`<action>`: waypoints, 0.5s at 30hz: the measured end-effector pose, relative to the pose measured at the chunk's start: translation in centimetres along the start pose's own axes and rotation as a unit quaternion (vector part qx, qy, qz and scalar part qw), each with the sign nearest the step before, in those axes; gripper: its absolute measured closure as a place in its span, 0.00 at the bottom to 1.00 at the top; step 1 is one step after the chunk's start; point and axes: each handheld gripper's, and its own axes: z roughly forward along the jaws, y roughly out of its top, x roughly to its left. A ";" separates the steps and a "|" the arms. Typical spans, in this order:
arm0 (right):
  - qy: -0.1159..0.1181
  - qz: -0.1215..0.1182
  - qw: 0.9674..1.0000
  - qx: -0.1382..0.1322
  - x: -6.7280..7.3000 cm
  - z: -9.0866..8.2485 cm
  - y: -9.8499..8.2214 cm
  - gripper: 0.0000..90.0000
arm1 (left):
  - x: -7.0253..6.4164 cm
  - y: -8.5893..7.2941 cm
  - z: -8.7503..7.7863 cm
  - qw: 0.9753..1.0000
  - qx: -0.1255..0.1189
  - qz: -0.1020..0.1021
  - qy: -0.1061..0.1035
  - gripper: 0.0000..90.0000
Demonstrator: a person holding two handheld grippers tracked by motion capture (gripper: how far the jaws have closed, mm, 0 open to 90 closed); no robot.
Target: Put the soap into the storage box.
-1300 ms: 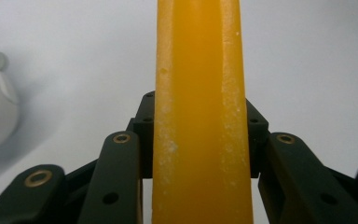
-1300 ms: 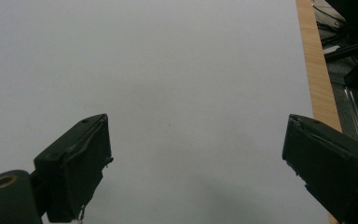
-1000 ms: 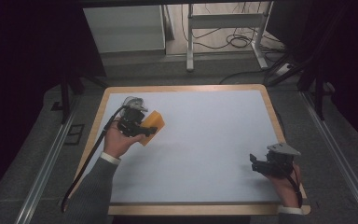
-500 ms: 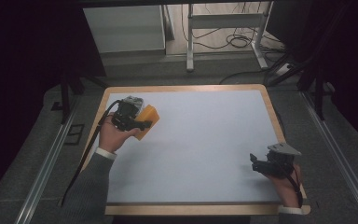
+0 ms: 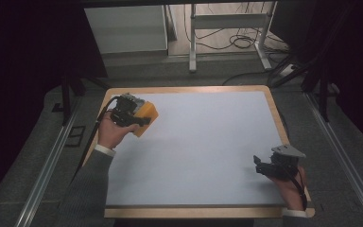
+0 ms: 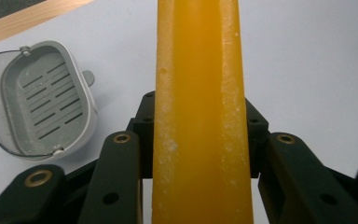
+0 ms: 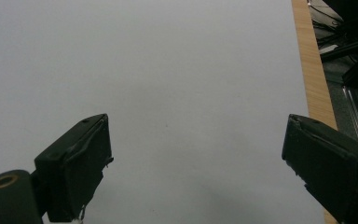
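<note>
Left gripper view: left claw clamped around unlabelled yellow block; right claw spread wide.

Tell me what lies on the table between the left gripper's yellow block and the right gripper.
Nothing: in the high view the white table surface is bare from the yellow block clamped in the left gripper across to the open right gripper.

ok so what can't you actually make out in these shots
- Yellow block: the left gripper view cuts off its top and bottom, so its full shape is unclear. In the high view the left hand-held gripper covers part of it.
- Grey slotted tray: its left side runs off the left gripper view, and what it is for is unclear.
- Right hand-held gripper: small and dark in the high view. Its jaws stand wide apart in the right gripper view.
</note>
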 end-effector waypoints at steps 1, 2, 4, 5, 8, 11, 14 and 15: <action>0.000 0.000 1.000 0.000 0.0 0.0 0.0 0.09 | 0.1 0.1 0.0 1.000 0.000 -0.002 0.001 0.68; 0.000 0.000 1.000 0.000 0.0 0.0 0.0 0.09 | 0.3 0.2 0.1 1.000 -0.001 -0.003 0.001 0.68; 0.000 -0.001 1.000 -0.001 0.0 -0.1 0.0 0.09 | 0.5 0.3 0.1 1.000 -0.002 -0.008 0.001 0.68; 0.000 -0.001 1.000 -0.001 0.0 -0.1 0.0 0.09 | 0.7 0.3 0.2 1.000 -0.002 -0.011 0.001 0.68; 0.001 -0.002 1.000 -0.002 0.0 -0.1 0.1 0.09 | 1.1 0.4 0.3 1.000 0.001 -0.016 0.004 0.68; 0.000 -0.002 1.000 0.000 0.0 -0.1 0.1 0.09 | 1.6 0.5 0.5 1.000 0.002 -0.022 0.007 0.68; 0.000 -0.002 1.000 0.000 0.0 -0.1 0.0 0.09 | 2.1 0.6 0.6 1.000 0.005 -0.028 0.013 0.68; 0.001 -0.001 1.000 -0.002 0.1 -0.1 0.1 0.09 | 2.3 0.7 0.7 0.999 0.007 -0.028 0.015 0.68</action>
